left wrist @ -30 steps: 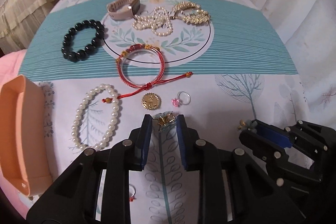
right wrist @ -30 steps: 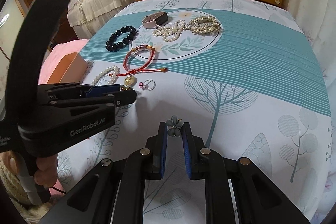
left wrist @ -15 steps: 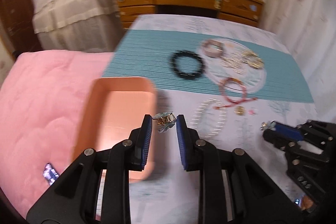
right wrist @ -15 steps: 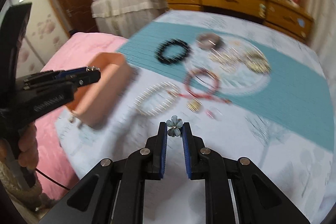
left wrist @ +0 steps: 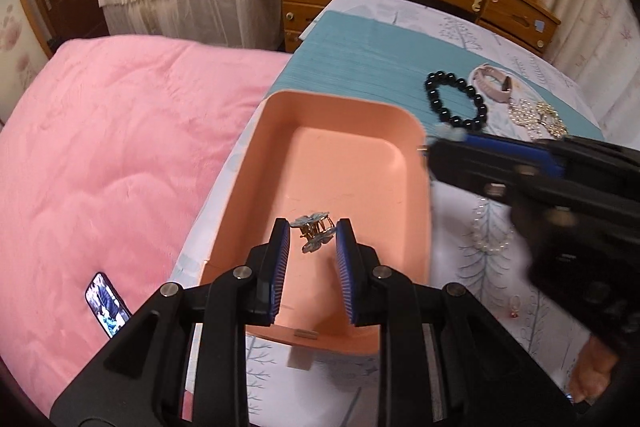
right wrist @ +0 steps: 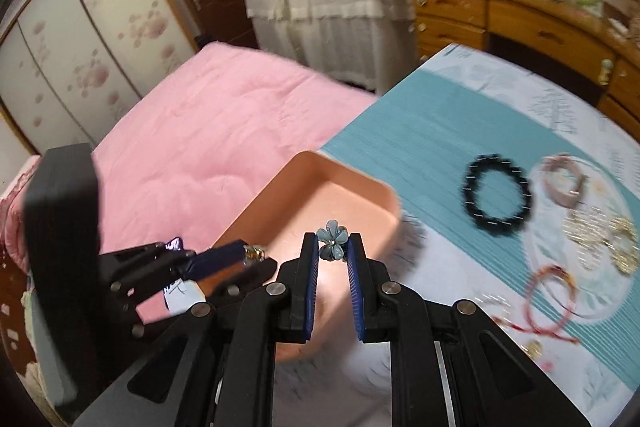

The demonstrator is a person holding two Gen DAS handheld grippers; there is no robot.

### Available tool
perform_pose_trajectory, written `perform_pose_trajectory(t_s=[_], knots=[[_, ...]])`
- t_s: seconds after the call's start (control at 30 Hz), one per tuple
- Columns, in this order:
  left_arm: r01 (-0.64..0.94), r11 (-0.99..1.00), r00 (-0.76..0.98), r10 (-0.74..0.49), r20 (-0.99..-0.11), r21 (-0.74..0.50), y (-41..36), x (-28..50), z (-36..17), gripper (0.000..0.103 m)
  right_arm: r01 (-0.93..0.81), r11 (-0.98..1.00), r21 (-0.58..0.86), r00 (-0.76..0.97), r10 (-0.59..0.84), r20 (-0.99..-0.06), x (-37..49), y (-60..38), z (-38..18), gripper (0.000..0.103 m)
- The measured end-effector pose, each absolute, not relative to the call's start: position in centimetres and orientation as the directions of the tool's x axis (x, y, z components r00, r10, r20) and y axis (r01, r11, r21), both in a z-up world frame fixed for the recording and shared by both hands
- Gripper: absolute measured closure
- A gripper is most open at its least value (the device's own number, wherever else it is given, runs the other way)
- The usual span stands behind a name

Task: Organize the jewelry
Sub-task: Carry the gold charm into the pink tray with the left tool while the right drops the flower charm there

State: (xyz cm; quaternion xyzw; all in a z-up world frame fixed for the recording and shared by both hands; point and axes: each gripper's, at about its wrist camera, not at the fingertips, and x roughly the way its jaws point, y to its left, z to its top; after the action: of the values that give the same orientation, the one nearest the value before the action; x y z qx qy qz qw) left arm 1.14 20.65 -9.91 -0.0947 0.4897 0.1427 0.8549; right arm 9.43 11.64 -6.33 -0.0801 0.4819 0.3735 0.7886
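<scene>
Got a little blue flower clip (left wrist: 314, 237) pinched in my left gripper (left wrist: 313, 239), hanging right over the peach tray (left wrist: 412, 163). My right gripper (right wrist: 333, 247) is clamped on another blue flower piece (right wrist: 332, 238) just beside the tray's rim.

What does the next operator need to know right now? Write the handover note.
Left gripper: shut on a small gold-and-blue flower hair claw, above the peach plastic tray.
Right gripper: shut on a small blue flower clip, at the tray's near edge.
Tray: looks bare inside; nothing dropped in yet.
On the teal-and-white tablecloth: black bead bracelet, pink strap watch, pearl and gold chains, white pearl bracelet, red cord bracelet, a small ring.
Next: release both clips into the tray, then fetch the rest.
</scene>
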Motion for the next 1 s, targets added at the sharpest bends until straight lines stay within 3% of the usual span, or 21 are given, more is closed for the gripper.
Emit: perform_pose_trajectory(t_s=[0.3,0.4,0.43,0.53,0.67,0.73,0.8,0.87,1.0], knots=[[-0.346,0.938,0.435,0.142,-0.889,-0.019,21.5,1.8,-12.3,0.082,-0.666,0.698,0.263,0.15,0.47,-0.87,11.0,17.3,-10.8,0.088],[-0.337,0.941,0.42,0.138,-0.897,-0.013,21.2,2.3,-12.8,0.082,-0.654,0.71,0.262,0.131,0.447,-0.885,12.1,17.9,-12.5,0.075],[-0.333,0.943,0.417,0.137,-0.898,-0.01,21.1,2.4,-13.0,0.082,-0.645,0.72,0.256,0.129,0.433,-0.892,12.4,18.0,-13.0,0.065],[-0.328,0.945,0.404,0.134,-0.905,-0.006,20.9,2.9,-13.4,0.081,-0.628,0.735,0.256,0.125,0.421,-0.898,13.1,18.0,-14.2,0.063],[-0.335,0.942,0.391,0.129,-0.911,-0.01,20.8,3.1,-13.7,0.081,-0.62,0.773,0.136,0.182,0.31,-0.933,13.0,18.6,-15.2,0.063],[-0.33,0.944,0.384,0.119,-0.915,-0.016,20.7,3.3,-13.9,0.076,-0.607,0.787,0.11,0.195,0.281,-0.94,13.2,18.6,-15.5,0.063],[-0.326,0.945,0.384,0.109,-0.917,-0.024,20.4,3.3,-13.9,0.061,-0.598,0.795,0.103,0.195,0.27,-0.943,13.3,18.3,-15.9,0.063],[-0.316,0.948,0.394,0.102,-0.913,-0.031,20.0,3.4,-13.7,0.052,-0.593,0.799,0.1,0.198,0.264,-0.944,13.2,17.8,-15.6,0.063],[-0.297,0.954,0.404,0.095,-0.91,-0.032,19.1,3.4,-13.4,0.049,-0.574,0.815,0.078,0.225,0.248,-0.942,13.0,16.6,-14.7,0.063]])
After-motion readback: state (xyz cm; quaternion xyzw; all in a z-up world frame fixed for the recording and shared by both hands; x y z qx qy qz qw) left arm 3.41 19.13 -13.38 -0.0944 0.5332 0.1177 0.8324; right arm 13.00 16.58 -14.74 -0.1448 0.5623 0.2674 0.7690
